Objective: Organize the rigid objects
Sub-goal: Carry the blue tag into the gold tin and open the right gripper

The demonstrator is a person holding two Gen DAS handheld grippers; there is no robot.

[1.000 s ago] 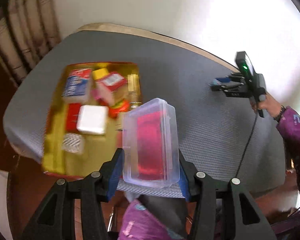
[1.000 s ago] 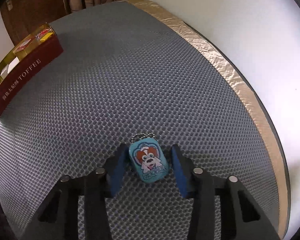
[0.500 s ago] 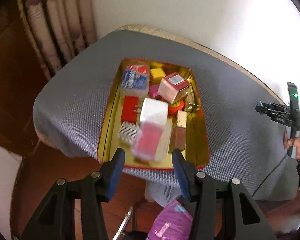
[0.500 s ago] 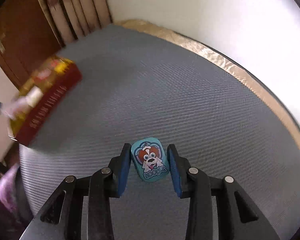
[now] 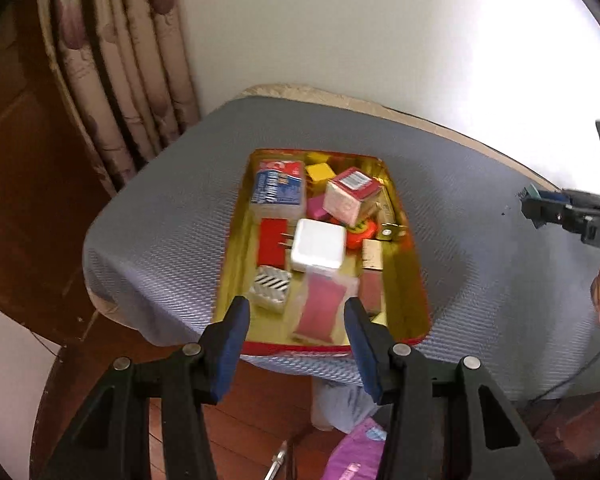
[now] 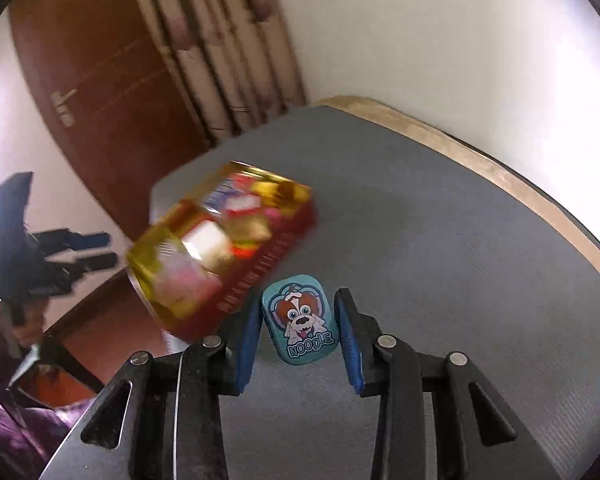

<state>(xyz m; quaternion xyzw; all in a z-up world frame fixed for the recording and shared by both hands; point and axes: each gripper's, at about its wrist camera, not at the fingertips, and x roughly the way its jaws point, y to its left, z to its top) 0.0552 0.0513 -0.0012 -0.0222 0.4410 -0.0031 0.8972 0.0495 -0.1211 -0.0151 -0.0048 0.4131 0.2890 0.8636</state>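
Observation:
A red and gold tin (image 5: 410,280) sits on the grey mat and holds several small objects: a clear case with a red card (image 5: 320,306) at its near end, a white charger (image 5: 318,246) and a blue pack (image 5: 278,188). My left gripper (image 5: 296,320) is open and empty, raised above the tin's near end. My right gripper (image 6: 296,322) holds a teal dog tag marked NOODLE (image 6: 298,316) between its fingers, lifted above the mat just right of the tin (image 6: 260,268). The left gripper (image 6: 80,248) also shows in the right wrist view.
The grey mat (image 5: 480,240) covers a table with a beige edge against a white wall. A curtain (image 5: 116,80) and a brown door (image 6: 100,80) stand to the left. The right gripper (image 5: 560,210) shows at the left wrist view's right edge.
My left gripper let go of the clear case, which now lies in the tin, and pulled up and back. My right gripper shut on the dog tag, lifted it and carried it toward the tin.

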